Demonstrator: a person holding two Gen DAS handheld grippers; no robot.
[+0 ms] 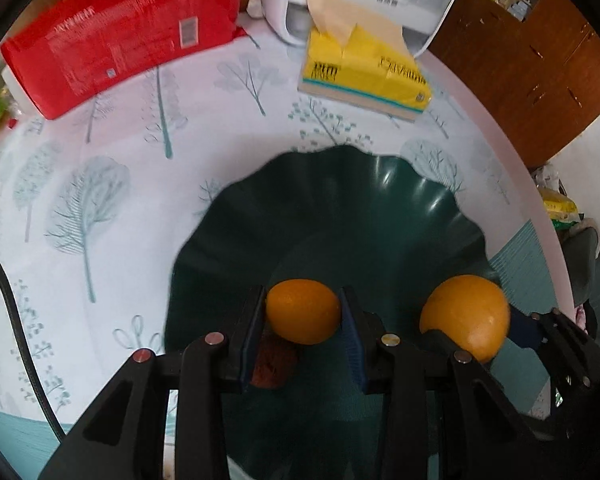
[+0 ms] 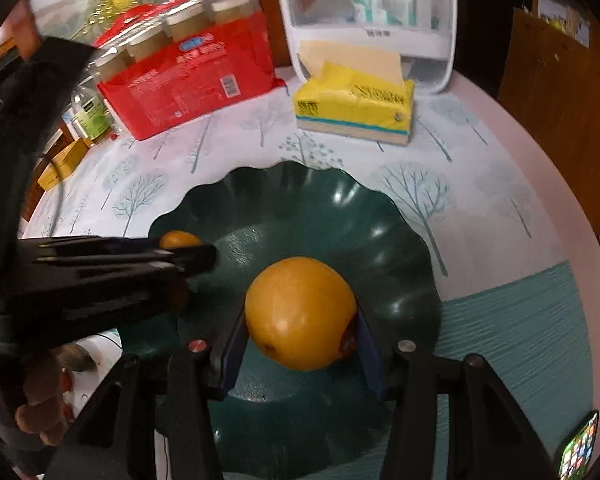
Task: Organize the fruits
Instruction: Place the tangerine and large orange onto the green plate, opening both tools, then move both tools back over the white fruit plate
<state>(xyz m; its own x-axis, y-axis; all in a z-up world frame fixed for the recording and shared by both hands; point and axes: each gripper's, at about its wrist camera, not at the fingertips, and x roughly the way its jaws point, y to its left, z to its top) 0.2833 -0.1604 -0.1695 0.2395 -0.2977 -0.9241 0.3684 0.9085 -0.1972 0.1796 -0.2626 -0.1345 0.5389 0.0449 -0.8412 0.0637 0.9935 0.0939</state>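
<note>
A dark green scalloped bowl sits on the tree-print tablecloth. My left gripper is shut on a small orange and hangs just over the bowl's near left part. In the right wrist view the left gripper reaches in from the left, the small orange peeking out behind its tip. My right gripper is shut on a large orange above the bowl's middle. The large orange also shows at the right of the left wrist view. Something reddish-brown lies half hidden below the left fingers.
Behind the bowl stand a red pack of jars, a yellow tissue box and a white clear-fronted cabinet. A black cable runs along the left. A phone lies at the near right edge. Wooden furniture borders the table's right.
</note>
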